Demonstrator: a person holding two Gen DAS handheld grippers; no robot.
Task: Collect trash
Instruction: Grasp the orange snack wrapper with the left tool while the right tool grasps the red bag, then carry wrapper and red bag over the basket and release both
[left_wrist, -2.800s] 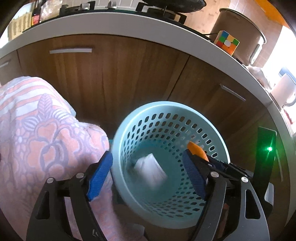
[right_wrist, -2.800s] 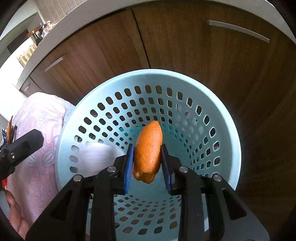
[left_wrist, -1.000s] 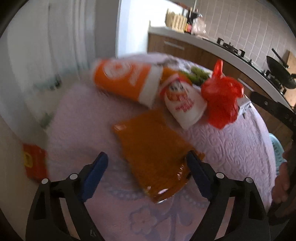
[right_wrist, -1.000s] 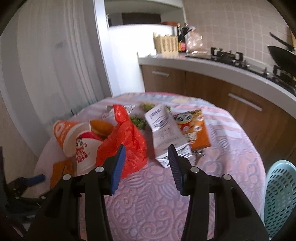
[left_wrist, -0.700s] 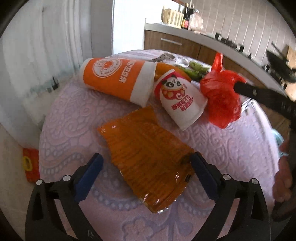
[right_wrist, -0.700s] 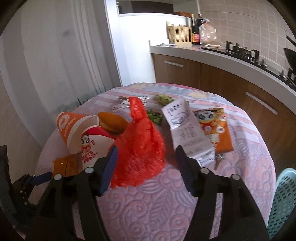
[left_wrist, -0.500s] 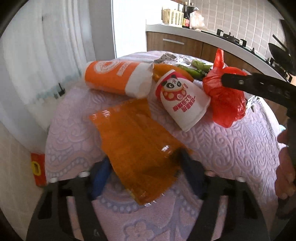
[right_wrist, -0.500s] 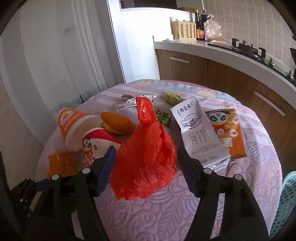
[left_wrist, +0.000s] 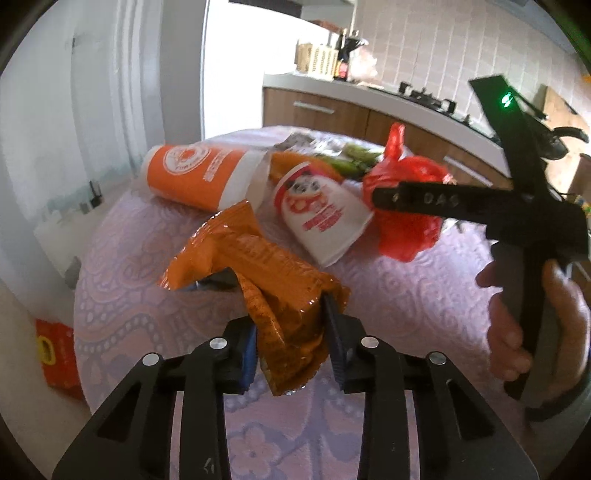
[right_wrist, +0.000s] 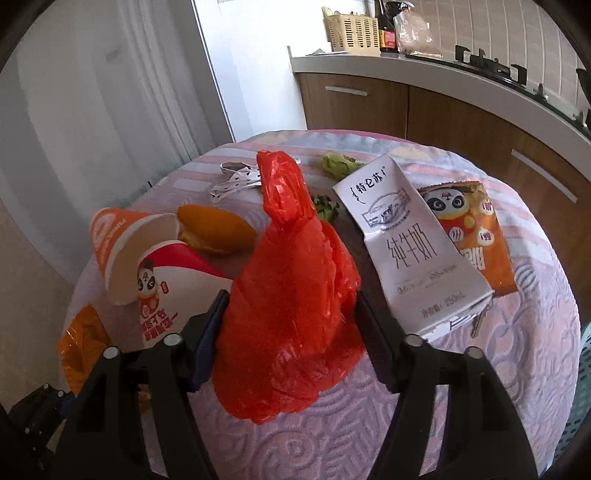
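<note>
- Red carton (left_wrist: 55, 356): on the floor at far left of the left wrist view, beside the table's edge.
- Table (left_wrist: 399, 295): round, under a lilac patterned cloth; litter lies across its far half.
- Orange paper cup (left_wrist: 195, 177): on its side at far left, mouth facing right.
- Orange snack wrapper (left_wrist: 266, 291): crumpled and lifted off the cloth at the near left, its lower end between the fingers of the left gripper (left_wrist: 291, 347).
- Left gripper: jaws narrow and closing, both blue pads pressing the wrapper.
- Panda-print cup (left_wrist: 321, 210): on its side, just right of the orange cup and touching it.
- Orange peel (right_wrist: 214, 229): lying behind the two cups, at the orange cup's mouth.
- Red plastic bag (right_wrist: 291, 291): bunched upright at the table's middle, its knotted top pointing up.
- Right gripper (right_wrist: 291, 332): jaws half wide and closing, the bag between them; both pads sit against the bag's sides, firm grip not confirmed.
- A hand (left_wrist: 532, 325) holds the right gripper's handle at the right of the left wrist view.
- Green leaf scraps (right_wrist: 338, 164): beyond the bag, toward the far edge.
- White milk carton (right_wrist: 410, 243): flat, right of the bag.
- Panda snack packet (right_wrist: 469, 232): flat, partly under the carton's right edge.
- Blue basket (right_wrist: 580, 387): only its rim shows at the far right, beyond the table's edge.
</note>
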